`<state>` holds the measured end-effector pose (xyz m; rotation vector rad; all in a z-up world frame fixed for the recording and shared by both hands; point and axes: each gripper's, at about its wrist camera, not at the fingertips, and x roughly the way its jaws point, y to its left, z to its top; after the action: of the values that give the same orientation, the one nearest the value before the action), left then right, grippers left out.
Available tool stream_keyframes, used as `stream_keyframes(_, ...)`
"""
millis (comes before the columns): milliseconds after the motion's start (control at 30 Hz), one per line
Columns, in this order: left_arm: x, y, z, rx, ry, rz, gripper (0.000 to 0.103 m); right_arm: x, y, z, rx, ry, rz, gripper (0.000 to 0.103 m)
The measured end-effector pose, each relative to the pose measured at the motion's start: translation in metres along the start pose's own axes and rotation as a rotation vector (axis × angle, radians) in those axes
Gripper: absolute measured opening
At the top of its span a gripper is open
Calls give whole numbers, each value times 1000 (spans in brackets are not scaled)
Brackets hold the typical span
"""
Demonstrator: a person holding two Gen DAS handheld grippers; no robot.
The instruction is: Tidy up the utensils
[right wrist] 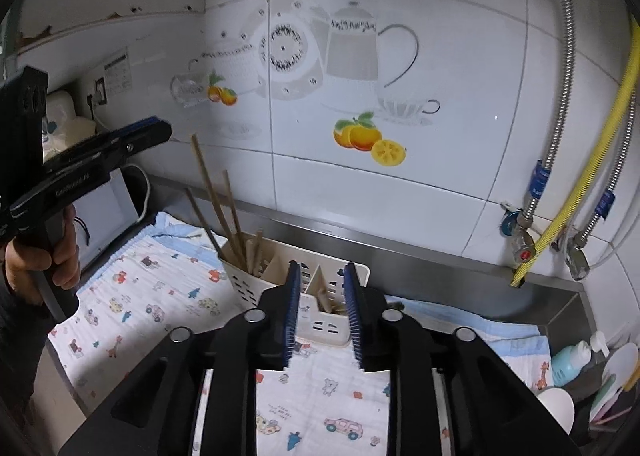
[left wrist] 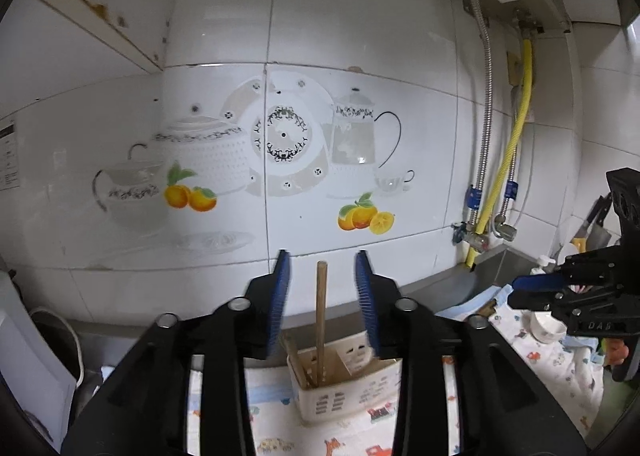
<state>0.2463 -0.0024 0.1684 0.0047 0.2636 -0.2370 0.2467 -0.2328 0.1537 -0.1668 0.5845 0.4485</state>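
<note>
- The wooden chopsticks (right wrist: 218,208) stand in the left compartment of the white slotted utensil caddy (right wrist: 256,288), leaning left against its rim, their upper ends well clear of the top
- They look light, stiff and thin, with a dry wood surface that should not slip much; I judge the bare upper shaft the best place to take hold, pinched across its width, since the lower ends are crowded inside the caddy
- The caddy's right compartment holds something pale and flat that I cannot identify
- The left gripper (left wrist: 322,256) has its blue pads spread, one chopstick (left wrist: 321,316) standing between them with a gap on each side, so nothing is pinched
- The right gripper (right wrist: 320,268) hovers over the caddy's middle, pads parted with nothing between them
- The caddy sits on a printed cloth (right wrist: 160,296) spread over the steel counter (right wrist: 440,268), just before the tiled wall (right wrist: 400,184)
- A person's hand (right wrist: 44,268) grips the left gripper's handle
- Bottles and bowls crowd the far right corner, well apart from the caddy
</note>
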Motion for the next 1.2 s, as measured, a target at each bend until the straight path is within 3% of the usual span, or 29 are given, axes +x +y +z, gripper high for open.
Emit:
stream_keyframes(367, -58, 2, -52, -41, 35, 17, 68, -40, 36, -45, 30, -89, 19, 35)
stream_keyframes(800, -94, 7, -122, -98, 96, 78, 97, -42, 67, -98, 74, -95, 31, 48)
stream_keyframes(1200, -107, -1, -151, -92, 146, 75, 98, -27, 84, -135, 113, -72, -15, 61)
